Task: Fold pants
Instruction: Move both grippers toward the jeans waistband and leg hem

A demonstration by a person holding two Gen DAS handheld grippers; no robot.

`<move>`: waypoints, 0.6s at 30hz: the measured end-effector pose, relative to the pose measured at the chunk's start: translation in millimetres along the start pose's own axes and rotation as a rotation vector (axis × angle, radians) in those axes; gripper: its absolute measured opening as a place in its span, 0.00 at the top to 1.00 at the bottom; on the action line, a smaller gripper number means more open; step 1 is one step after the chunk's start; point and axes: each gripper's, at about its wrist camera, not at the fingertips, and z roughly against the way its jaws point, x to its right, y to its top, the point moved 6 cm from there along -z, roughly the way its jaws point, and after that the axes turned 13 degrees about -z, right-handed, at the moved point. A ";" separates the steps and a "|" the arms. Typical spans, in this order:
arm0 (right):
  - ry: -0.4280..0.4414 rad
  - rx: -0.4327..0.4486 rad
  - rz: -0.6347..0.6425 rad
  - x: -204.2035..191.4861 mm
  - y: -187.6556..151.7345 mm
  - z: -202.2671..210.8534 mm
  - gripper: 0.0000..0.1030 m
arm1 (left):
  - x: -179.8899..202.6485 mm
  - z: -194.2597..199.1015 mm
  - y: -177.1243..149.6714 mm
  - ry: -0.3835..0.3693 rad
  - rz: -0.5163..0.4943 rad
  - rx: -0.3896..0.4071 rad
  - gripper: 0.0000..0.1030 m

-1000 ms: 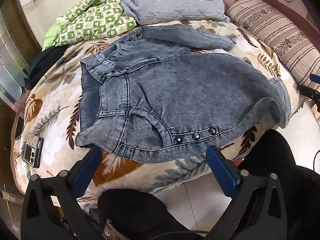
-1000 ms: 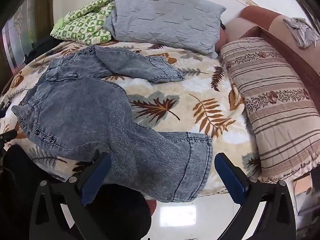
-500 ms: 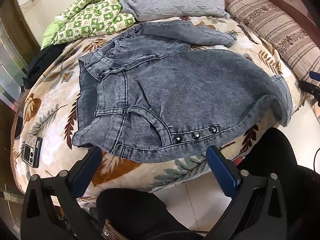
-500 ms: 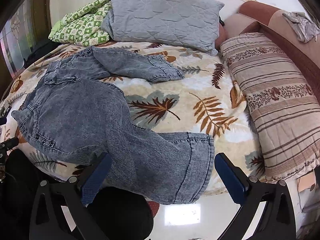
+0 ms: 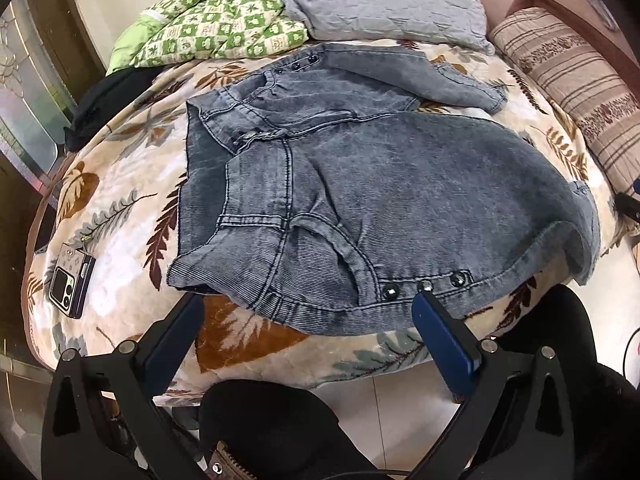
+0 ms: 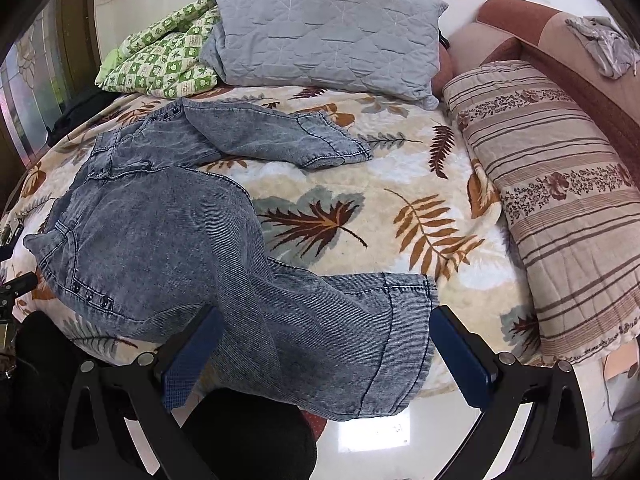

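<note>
**Both claws spread, jeans loose on the bed**

Your left gripper (image 5: pixel 306 320) had its blue fingers wide apart, hovering at the near edge of the bed just below the waistband, holding nothing. Your right gripper (image 6: pixel 326 330) was spread as well, with the lower leg hem lying between its fingers but not pinched.

The faded blue-grey denim pants (image 5: pixel 360 184) lay unfolded on the cream leaf-patterned blanket (image 6: pixel 400 184), waist towards your left. One leg ran across the blanket towards the pillows; the other draped over the near edge of the bed, its cuff hanging above the glossy white tiled floor (image 6: pixel 380 440).

At the head of the bed lay a grey quilted pillow (image 6: pixel 320 32), a green-and-white checked quilt (image 5: pixel 216 28) beside it, and a beige striped bolster (image 6: pixel 552 184) along the right side. A small flip phone (image 5: pixel 70 280) rested on the blanket left of the waistband, well apart from the pants. A dark garment (image 5: pixel 108 100) sat at the far left edge.
</note>
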 end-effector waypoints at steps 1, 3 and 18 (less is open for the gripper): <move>-0.002 -0.001 -0.002 0.4 -0.2 -1.0 0.00 | -1.4 -1.4 0.1 -0.001 0.005 -0.004 0.00; -0.001 -0.005 -0.007 1.2 -0.7 -3.0 0.00 | -3.5 -3.1 0.4 -0.007 0.015 -0.009 0.00; 0.006 -0.006 -0.037 7.0 2.8 -7.6 0.00 | -8.5 -10.5 7.2 -0.018 0.038 -0.016 0.00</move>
